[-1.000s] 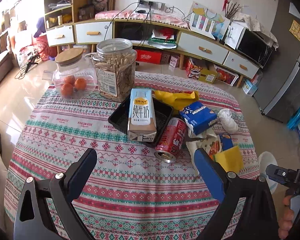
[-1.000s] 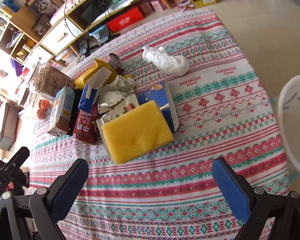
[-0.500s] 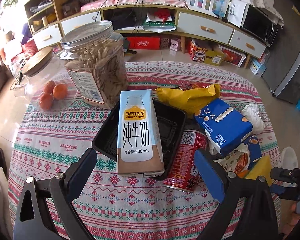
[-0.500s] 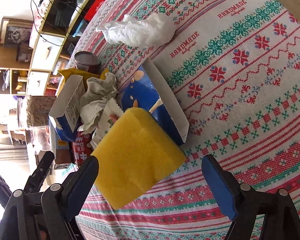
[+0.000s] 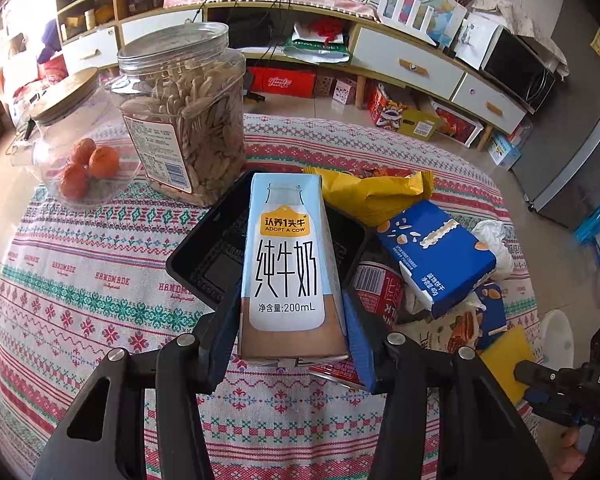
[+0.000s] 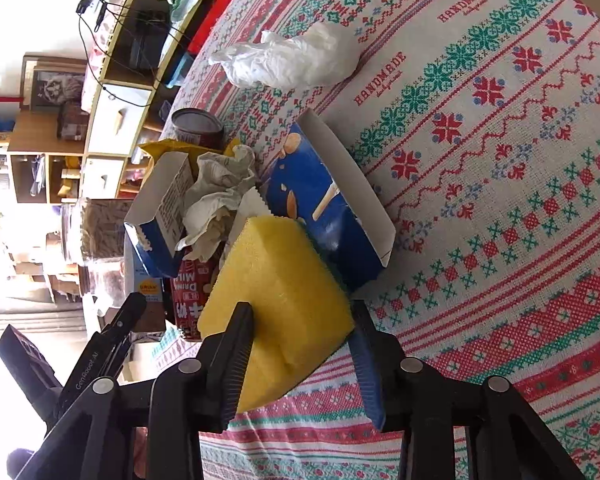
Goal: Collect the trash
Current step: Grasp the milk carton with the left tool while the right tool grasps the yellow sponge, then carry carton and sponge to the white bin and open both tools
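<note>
A light-blue milk carton [image 5: 286,248] lies on a black tray [image 5: 208,256]. My left gripper [image 5: 289,300] is closing, with its pads against both sides of the carton's near end. Beside the tray lie a red can [image 5: 376,292], a blue snack box [image 5: 436,252] and a yellow bag [image 5: 372,196]. My right gripper [image 6: 302,312] is closing on a yellow sponge [image 6: 276,272], whose side dents under the left pad. The sponge leans on an open blue box [image 6: 324,200]. Crumpled paper [image 6: 216,192] and a white tissue [image 6: 296,60] lie beyond it.
A plastic jar of seeds [image 5: 184,120] and a glass jar with oranges [image 5: 72,148] stand at the table's far left. The patterned tablecloth [image 5: 80,280] covers the round table. A white bin [image 5: 556,340] stands on the floor at the right.
Both grippers came down to the table and closed from wide open. The left now clasps the milk carton, the right the yellow sponge. The right wrist has rolled.
</note>
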